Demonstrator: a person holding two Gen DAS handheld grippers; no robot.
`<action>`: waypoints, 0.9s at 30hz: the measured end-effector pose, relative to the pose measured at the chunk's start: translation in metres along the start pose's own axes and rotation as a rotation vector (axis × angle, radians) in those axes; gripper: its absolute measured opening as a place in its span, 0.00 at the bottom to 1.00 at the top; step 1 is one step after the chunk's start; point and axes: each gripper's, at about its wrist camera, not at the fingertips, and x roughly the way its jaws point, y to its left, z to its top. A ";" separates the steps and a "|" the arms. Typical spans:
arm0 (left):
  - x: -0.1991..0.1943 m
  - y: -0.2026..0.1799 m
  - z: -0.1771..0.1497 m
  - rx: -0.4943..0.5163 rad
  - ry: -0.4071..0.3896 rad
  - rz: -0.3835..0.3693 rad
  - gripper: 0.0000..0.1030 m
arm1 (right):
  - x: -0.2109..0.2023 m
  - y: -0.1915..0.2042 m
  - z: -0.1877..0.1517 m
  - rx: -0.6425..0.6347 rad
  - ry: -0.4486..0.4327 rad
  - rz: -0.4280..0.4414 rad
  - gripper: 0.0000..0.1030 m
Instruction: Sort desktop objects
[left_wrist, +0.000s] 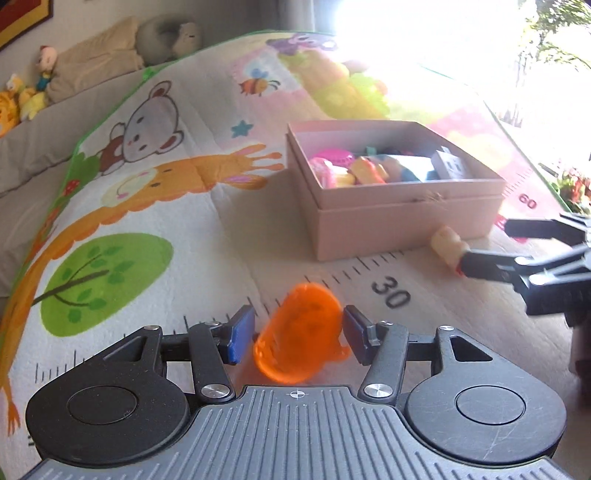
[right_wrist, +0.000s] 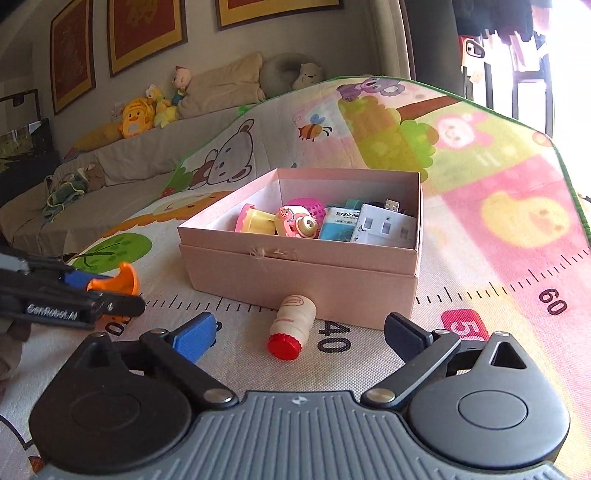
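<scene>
Colourful play mat (right_wrist: 498, 177) carries the pink box (right_wrist: 303, 273); left gripper (left_wrist: 299, 332) pinches the orange cup (left_wrist: 299, 332) for boxing, while right gripper (right_wrist: 299, 336), fingers spread, frames the little bottle (right_wrist: 291, 326) at lower centre.

The bottle (right_wrist: 291, 328) lies on the mat (right_wrist: 480, 295) before the box (right_wrist: 295, 273), which holds toys (right_wrist: 295, 221).
</scene>
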 end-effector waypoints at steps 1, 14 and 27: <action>-0.004 -0.005 -0.006 0.014 -0.007 0.018 0.65 | 0.000 0.000 0.000 0.000 0.000 -0.004 0.96; -0.008 0.026 -0.023 -0.012 0.013 0.240 0.93 | 0.000 0.000 0.000 0.008 0.001 -0.037 1.00; -0.020 0.007 -0.015 -0.078 0.018 -0.026 0.97 | 0.000 -0.001 0.000 0.014 -0.002 -0.040 1.00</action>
